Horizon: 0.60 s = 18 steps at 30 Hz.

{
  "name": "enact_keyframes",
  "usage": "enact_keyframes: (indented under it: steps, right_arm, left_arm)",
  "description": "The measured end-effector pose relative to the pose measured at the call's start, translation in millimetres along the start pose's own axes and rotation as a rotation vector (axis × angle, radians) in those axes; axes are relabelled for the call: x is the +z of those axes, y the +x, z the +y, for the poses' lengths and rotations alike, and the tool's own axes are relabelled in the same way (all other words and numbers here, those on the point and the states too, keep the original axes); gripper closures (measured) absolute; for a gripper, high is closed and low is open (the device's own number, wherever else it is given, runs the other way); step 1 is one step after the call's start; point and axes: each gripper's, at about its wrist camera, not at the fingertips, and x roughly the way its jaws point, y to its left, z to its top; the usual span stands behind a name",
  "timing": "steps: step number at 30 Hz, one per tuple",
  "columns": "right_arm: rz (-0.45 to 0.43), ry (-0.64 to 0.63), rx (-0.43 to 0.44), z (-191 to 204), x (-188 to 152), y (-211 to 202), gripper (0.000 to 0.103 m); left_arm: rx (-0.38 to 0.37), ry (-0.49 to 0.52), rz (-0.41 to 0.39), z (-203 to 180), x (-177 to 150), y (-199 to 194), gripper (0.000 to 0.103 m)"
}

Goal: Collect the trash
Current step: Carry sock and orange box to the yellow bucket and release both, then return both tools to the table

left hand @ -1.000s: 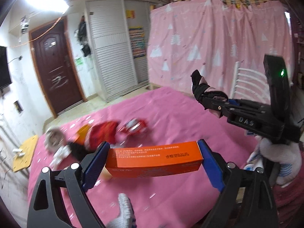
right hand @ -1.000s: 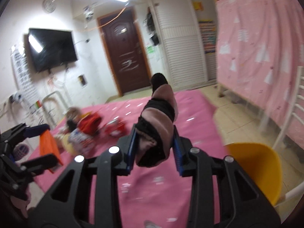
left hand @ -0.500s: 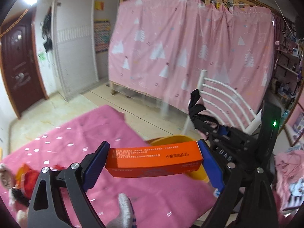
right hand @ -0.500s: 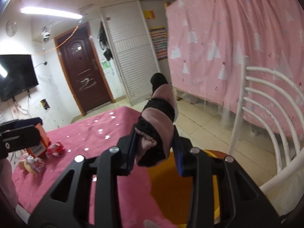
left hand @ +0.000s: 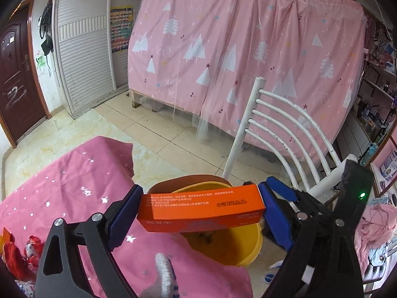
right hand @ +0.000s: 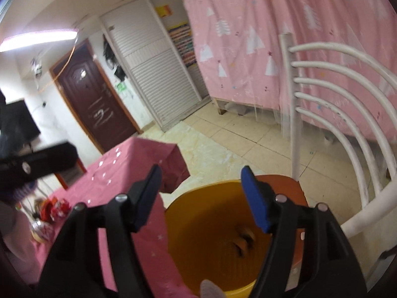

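My left gripper (left hand: 198, 208) is shut on an orange carton (left hand: 201, 207) and holds it level above the yellow bucket (left hand: 248, 250). My right gripper (right hand: 202, 198) is open and empty above the same yellow bucket (right hand: 188, 226). A dark, banana-peel-like scrap (right hand: 244, 242) lies on the bucket's bottom. Red wrappers (left hand: 22, 253) lie on the pink tablecloth at the left, and show in the right wrist view (right hand: 53, 208) too.
The bucket stands on a brown-seated chair with a white barred back (left hand: 285, 134), beside the table with the pink cloth (left hand: 69, 186). A pink curtain (left hand: 235, 57), tiled floor (left hand: 153, 129) and a dark door (left hand: 17, 79) lie beyond.
Both grippers swung from the table to over the bucket. The right gripper opened and let go of the dark peel, which now lies in the bucket. The left still holds the carton.
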Motion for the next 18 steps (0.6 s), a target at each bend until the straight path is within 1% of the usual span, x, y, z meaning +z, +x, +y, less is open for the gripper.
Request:
enact_keyframes:
  steps: [4, 9, 13, 18]
  right_arm:
    - [-0.022, 0.049, -0.009, -15, 4, -7, 0.039]
    - [-0.029, 0.068, -0.001, -19, 7, -8, 0.038]
    - [-0.026, 0.056, 0.011, -14, 6, -8, 0.038]
    - [-0.022, 0.001, 0.035, 8, 6, -7, 0.038]
  left_arm:
    - [-0.025, 0.001, 0.036, -7, -1, 13, 0.017]
    - [-0.029, -0.007, 0.052, -7, -7, 17, 0.015]
    - [-0.028, -0.037, 0.045, 4, -12, 9, 0.015]
    - [-0.019, -0.085, 0.013, 23, -20, -14, 0.015]
